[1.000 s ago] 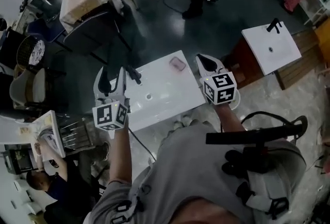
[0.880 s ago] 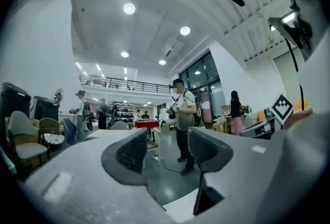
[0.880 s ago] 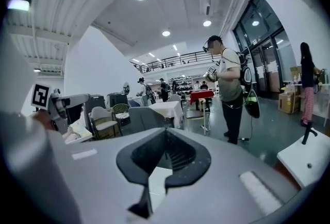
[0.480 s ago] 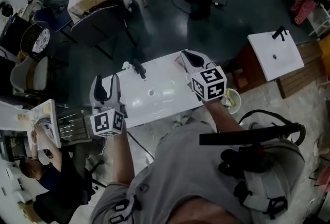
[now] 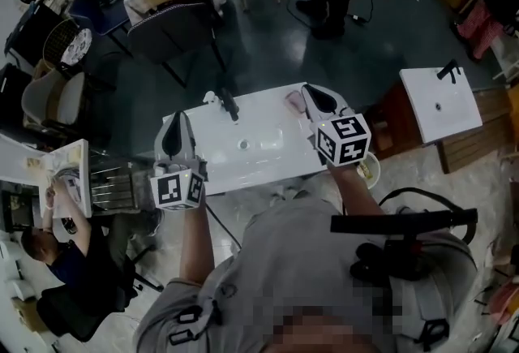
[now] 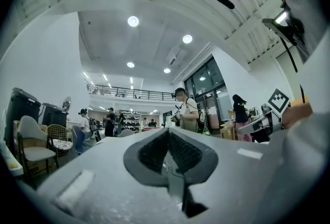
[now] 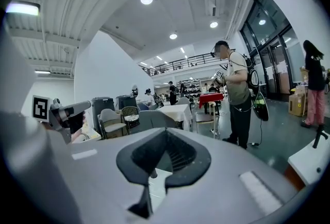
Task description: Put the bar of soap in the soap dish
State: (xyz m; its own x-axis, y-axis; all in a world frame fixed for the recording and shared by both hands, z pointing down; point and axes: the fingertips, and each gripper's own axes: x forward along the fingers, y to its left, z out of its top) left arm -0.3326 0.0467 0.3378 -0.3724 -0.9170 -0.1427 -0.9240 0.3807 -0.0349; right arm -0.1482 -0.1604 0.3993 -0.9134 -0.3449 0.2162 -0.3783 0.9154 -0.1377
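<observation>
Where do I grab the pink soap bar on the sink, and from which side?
Probably across its narrow width, gripping the long edges, coming down from above with the right gripper beside it. The soap bar lies flat on the sink top, so only its sides are pinchable. Open the jaws first.

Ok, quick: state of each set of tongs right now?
Left tongs: shut, holding nothing.
Right tongs: shut, holding nothing.
</observation>
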